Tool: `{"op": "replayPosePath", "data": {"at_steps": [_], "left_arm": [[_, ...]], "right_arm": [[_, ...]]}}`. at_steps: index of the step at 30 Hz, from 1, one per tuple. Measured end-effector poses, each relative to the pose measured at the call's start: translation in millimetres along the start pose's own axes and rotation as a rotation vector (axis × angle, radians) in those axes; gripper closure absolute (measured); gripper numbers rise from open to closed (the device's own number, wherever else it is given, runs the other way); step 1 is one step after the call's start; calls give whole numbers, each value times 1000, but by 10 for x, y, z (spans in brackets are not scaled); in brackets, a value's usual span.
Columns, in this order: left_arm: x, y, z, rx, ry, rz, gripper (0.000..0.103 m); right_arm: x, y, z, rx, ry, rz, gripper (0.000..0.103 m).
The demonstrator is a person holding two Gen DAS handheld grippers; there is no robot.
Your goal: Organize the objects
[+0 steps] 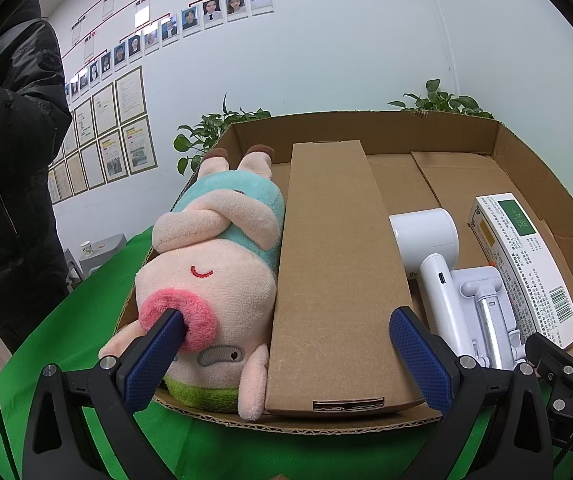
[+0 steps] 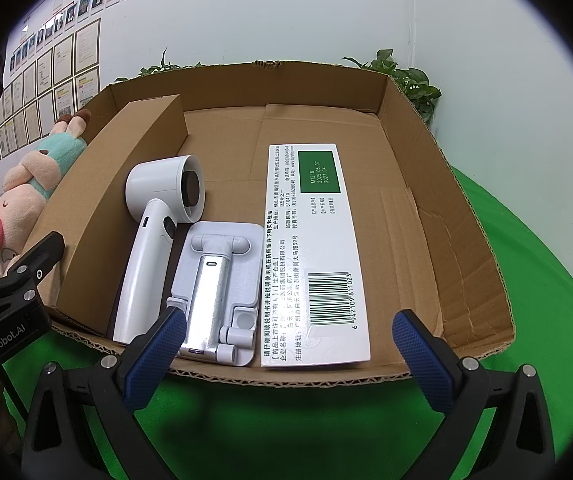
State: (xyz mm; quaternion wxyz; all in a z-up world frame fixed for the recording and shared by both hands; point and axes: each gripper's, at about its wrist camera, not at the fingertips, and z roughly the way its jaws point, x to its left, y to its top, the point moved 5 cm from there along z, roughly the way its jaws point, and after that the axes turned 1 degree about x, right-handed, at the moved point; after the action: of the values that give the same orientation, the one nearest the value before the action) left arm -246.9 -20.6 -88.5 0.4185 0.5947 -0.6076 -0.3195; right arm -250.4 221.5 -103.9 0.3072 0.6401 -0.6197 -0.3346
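Note:
A shallow cardboard tray (image 1: 542, 172) (image 2: 458, 184) on a green cloth holds all the items. A pink plush pig (image 1: 214, 276) (image 2: 26, 184) lies along its left side. Beside the pig rests a long brown carton (image 1: 334, 272) (image 2: 114, 200), then a white hair dryer (image 1: 434, 260) (image 2: 154, 216), a white folding phone stand (image 1: 486, 308) (image 2: 218, 280) and a white medicine box (image 1: 526, 256) (image 2: 314, 248). My left gripper (image 1: 286, 340) is open at the tray's near edge, straddling the brown carton, its left finger against the pig's snout. My right gripper (image 2: 290, 344) is open, empty, over the near edge before the stand and medicine box.
A person in a black padded jacket (image 1: 10, 160) stands at the left. Potted green plants (image 1: 210, 132) (image 2: 410, 80) sit behind the tray against a white wall with framed papers. The right half of the tray floor (image 2: 398, 216) is bare cardboard. Green cloth (image 2: 546, 264) surrounds the tray.

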Motion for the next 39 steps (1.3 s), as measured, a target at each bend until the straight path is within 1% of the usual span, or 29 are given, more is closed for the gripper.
{"op": "replayPosePath", "data": {"at_steps": [39], "left_arm": [[21, -20, -12, -2, -3, -3, 0]], "right_arm": [[4, 2, 8, 1, 0, 0, 0]]}}
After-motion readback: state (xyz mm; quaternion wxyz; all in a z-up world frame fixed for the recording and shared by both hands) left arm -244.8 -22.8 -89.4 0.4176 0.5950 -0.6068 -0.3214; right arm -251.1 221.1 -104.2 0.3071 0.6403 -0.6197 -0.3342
